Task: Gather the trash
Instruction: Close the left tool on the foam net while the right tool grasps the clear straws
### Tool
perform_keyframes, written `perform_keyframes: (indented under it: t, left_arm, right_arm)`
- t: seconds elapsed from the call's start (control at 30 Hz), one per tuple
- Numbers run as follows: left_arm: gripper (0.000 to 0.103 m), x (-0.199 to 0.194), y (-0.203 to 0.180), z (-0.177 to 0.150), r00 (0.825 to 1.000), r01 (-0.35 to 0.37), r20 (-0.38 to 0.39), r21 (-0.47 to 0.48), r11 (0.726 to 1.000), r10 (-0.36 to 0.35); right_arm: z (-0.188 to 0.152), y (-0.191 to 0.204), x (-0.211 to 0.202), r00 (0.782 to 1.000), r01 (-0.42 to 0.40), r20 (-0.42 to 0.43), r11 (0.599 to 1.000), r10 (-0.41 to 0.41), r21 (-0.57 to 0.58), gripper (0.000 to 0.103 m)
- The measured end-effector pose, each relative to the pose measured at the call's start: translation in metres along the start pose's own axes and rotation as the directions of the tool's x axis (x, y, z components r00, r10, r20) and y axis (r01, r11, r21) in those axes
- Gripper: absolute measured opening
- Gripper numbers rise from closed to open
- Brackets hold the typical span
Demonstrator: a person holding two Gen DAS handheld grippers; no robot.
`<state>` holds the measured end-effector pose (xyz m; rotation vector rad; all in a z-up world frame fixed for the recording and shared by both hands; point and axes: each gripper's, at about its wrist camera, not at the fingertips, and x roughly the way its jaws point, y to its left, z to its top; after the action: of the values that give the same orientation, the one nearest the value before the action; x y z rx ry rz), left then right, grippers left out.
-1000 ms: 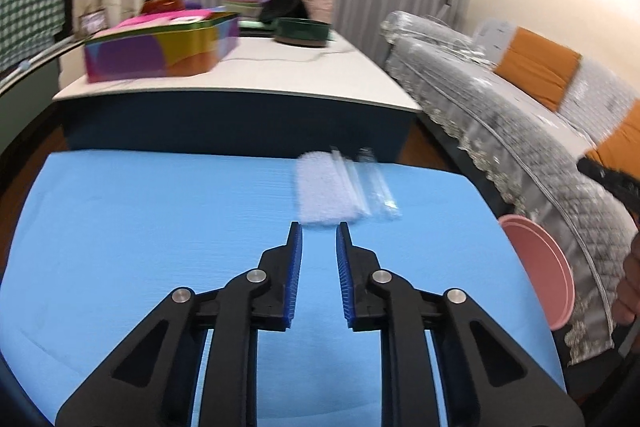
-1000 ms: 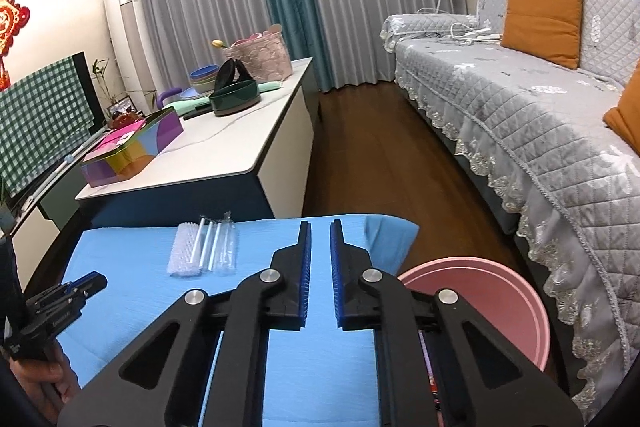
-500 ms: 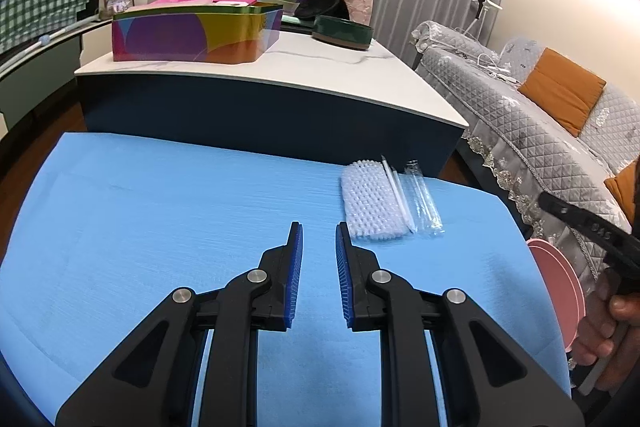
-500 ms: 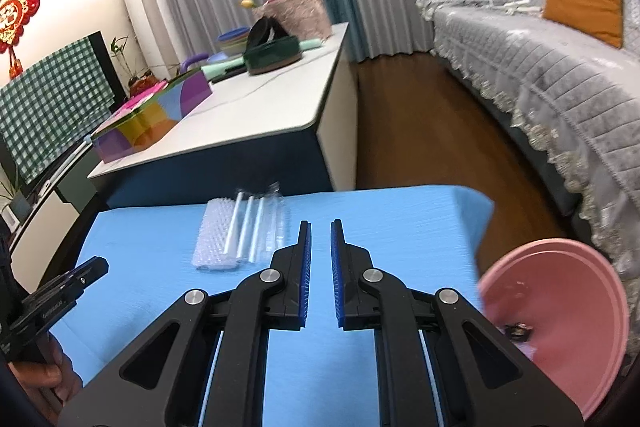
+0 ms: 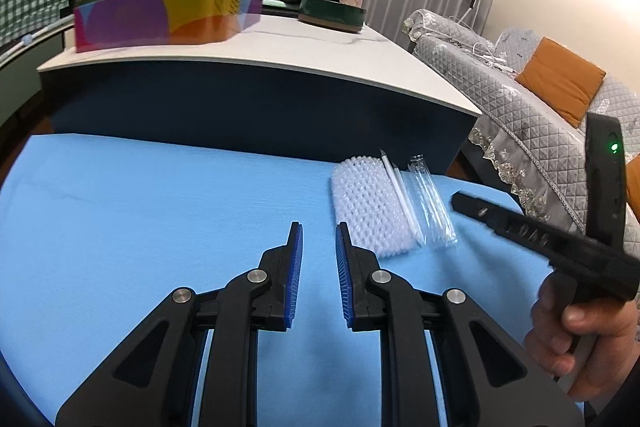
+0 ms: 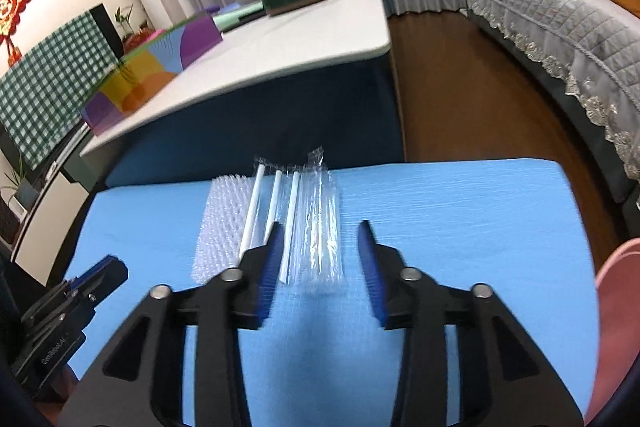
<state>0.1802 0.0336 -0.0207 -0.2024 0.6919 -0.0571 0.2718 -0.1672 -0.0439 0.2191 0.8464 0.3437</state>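
Straw packet [image 6: 316, 227] lies ahead of opening right claw [image 6: 318, 247] (untouched)

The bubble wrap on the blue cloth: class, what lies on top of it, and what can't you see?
White sticks in clear wrappers lie beside the bubble wrap, one overlapping its right edge. Only the blue cloth shows around it; whatever is beneath the bubble wrap is covered.

Round pink plastic bin [image 6: 618, 327] cut off at 3 o'clock edge, contents unseen. Clear plastic straw wrappers [image 6: 320, 227] motion-blurred, count unclear.
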Motion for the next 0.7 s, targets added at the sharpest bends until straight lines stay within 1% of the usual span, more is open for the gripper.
perform_keyframes:
  t: [0.1, 0.17, 0.23, 0.27, 0.3, 0.33, 0.4, 0.47, 0.5, 0.57, 0.6, 0.63, 0.7]
  left_arm:
    - [0.019, 0.015, -0.003, 0.004, 1.000, 0.005, -0.016, -0.015, 1.000, -0.005]
    - [0.025, 0.024, -0.006, 0.005, 0.999, 0.008, -0.035, -0.016, 1.000, -0.009]
    - [0.037, 0.032, -0.012, 0.005, 0.998, 0.008, -0.057, -0.002, 1.000, -0.009]
    - [0.040, 0.036, -0.015, 0.005, 0.998, 0.006, -0.066, 0.005, 1.000, -0.005]
    - [0.044, 0.038, -0.016, 0.005, 0.998, 0.004, -0.070, 0.004, 1.000, -0.004]
    - [0.046, 0.040, -0.016, 0.005, 0.997, 0.005, -0.076, 0.000, 1.000, -0.005]
    - [0.047, 0.048, -0.017, 0.005, 0.994, 0.008, -0.108, -0.006, 1.000, -0.009]
    - [0.047, 0.054, -0.018, 0.004, 0.992, 0.001, -0.129, -0.009, 1.000, -0.002]
    - [0.046, 0.058, -0.019, 0.004, 0.990, 0.005, -0.139, -0.018, 1.000, -0.008]
    - [0.046, 0.062, -0.021, 0.003, 0.988, 0.013, -0.155, -0.026, 1.000, -0.017]
    - [0.040, 0.065, -0.023, 0.003, 0.986, 0.012, -0.167, -0.025, 1.000, -0.016]
    - [0.025, 0.067, -0.025, 0.002, 0.984, 0.015, -0.175, -0.024, 1.000, -0.019]
    - [0.016, 0.066, -0.029, 0.002, 0.984, 0.033, -0.173, -0.025, 0.999, -0.037]
  right_arm:
    - [0.001, 0.000, 0.011, 1.000, 0.007, -0.028, 1.000, -0.007, 0.011, 0.042]
    - [0.000, 0.004, 0.016, 0.999, 0.017, -0.044, 1.000, -0.017, -0.004, 0.042]
    - [-0.001, 0.006, 0.019, 0.998, 0.025, -0.053, 0.999, -0.026, -0.020, 0.041]
    - [-0.002, 0.007, 0.021, 0.998, 0.028, -0.058, 0.999, -0.029, -0.023, 0.038]
    - [-0.003, 0.006, 0.021, 0.998, 0.030, -0.061, 0.999, -0.032, -0.023, 0.031]
    - [-0.003, 0.005, 0.021, 0.997, 0.031, -0.063, 0.999, -0.032, -0.021, 0.028]
    - [-0.004, 0.003, 0.020, 0.997, 0.032, -0.063, 0.999, -0.033, -0.010, 0.015]
    - [-0.003, 0.001, 0.018, 0.997, 0.041, -0.058, 0.999, -0.041, -0.012, 0.007]
    - [-0.003, -0.001, 0.014, 0.998, 0.048, -0.051, 0.999, -0.048, -0.009, 0.005]
    - [-0.002, -0.007, 0.010, 0.997, 0.057, -0.043, 0.998, -0.057, 0.005, 0.004]
    - [-0.001, -0.010, 0.007, 0.997, 0.060, -0.039, 0.998, -0.059, 0.014, 0.004]
    - [-0.001, -0.014, 0.003, 0.998, 0.063, -0.033, 0.998, -0.062, 0.023, 0.004]
    - [0.000, -0.019, -0.005, 0.997, 0.074, -0.019, 0.997, -0.074, 0.027, 0.003]
